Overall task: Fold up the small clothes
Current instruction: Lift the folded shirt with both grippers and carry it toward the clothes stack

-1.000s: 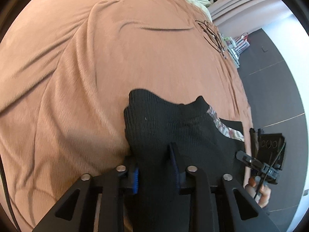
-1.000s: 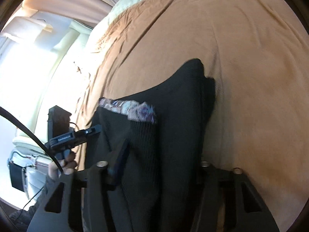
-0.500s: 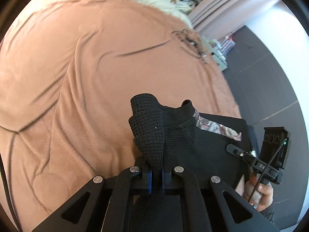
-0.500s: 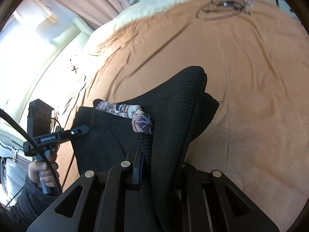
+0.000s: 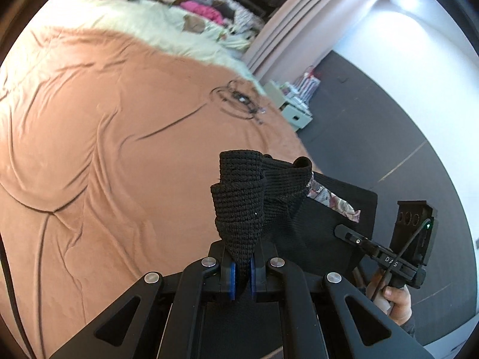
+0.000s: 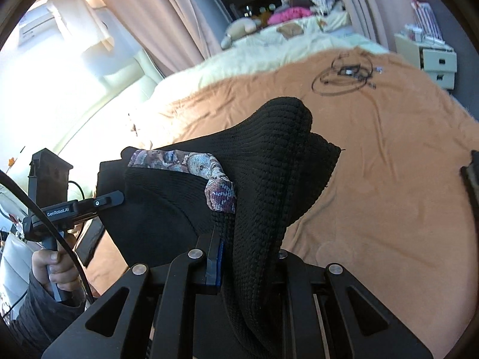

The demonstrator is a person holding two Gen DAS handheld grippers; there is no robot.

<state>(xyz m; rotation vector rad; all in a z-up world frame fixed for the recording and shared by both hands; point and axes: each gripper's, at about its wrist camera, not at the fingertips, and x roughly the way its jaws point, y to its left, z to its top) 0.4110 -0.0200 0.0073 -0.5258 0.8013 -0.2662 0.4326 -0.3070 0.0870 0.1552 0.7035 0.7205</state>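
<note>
- black knit garment [image 5: 239, 203]: lower part hidden behind the left gripper [image 5: 242, 272] frame, cut by bottom edge.
- right gripper [image 6: 248, 266]: right pad buried under knit.
- coiled cable [image 6: 344, 77] on blanket [image 5: 104, 137]: attached device too small to identify.
- far clutter [image 5: 206, 12]: blurred.

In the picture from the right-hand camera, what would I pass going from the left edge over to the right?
The other claw gripped in a hand → patterned band on the black knitted garment → coiled black cable on the orange bedspread → white drawer unit.
</note>
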